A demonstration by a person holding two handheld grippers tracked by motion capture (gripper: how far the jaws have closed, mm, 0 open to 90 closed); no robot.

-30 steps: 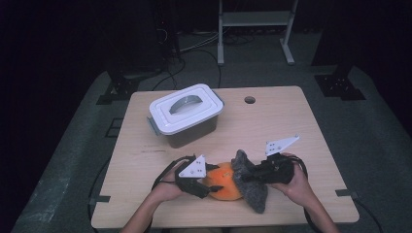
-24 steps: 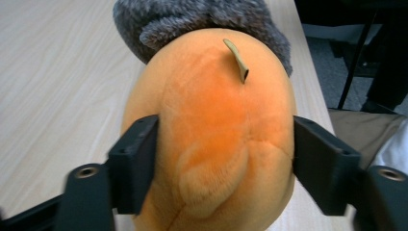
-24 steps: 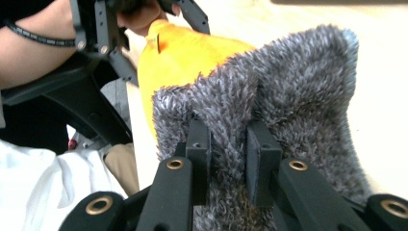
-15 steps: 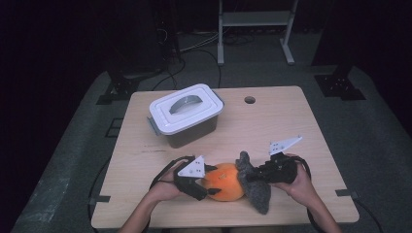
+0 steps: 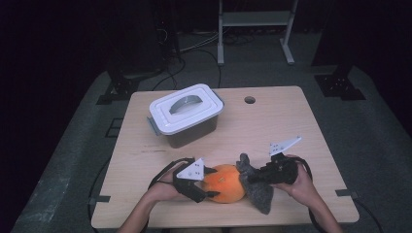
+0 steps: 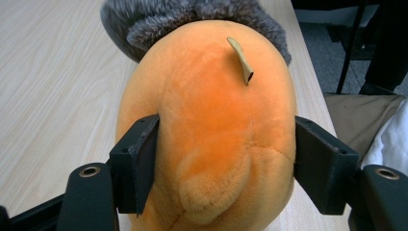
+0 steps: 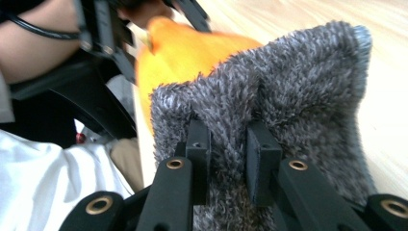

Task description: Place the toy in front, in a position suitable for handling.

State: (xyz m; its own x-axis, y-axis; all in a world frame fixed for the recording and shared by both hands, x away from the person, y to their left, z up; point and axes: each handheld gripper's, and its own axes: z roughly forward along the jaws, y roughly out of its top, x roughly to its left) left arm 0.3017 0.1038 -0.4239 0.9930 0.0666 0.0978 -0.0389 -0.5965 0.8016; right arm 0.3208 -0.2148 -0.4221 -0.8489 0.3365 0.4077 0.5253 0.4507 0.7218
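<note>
High view showed the round orange plush toy (image 5: 224, 183) near the table's (image 5: 291, 121) front edge. The left gripper's (image 5: 206, 182) fingers (image 6: 139, 166), just opening, bracketed it, steadying it, while the right gripper (image 5: 252, 178) pinched its grey furry fabric (image 5: 257, 191), probably to tug.

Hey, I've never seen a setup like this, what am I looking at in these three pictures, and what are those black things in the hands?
A person sits at a wooden table, holding a two-jaw gripper tool in each hand. The high view looks down from above; the other two pictures come from cameras riding on each gripper. On the table sit a lidded plastic box and an orange plush toy with a grey furry part. The left gripper has its jaws around the orange body; they have just been opening. The right gripper is pinched shut on the grey fur.
</note>
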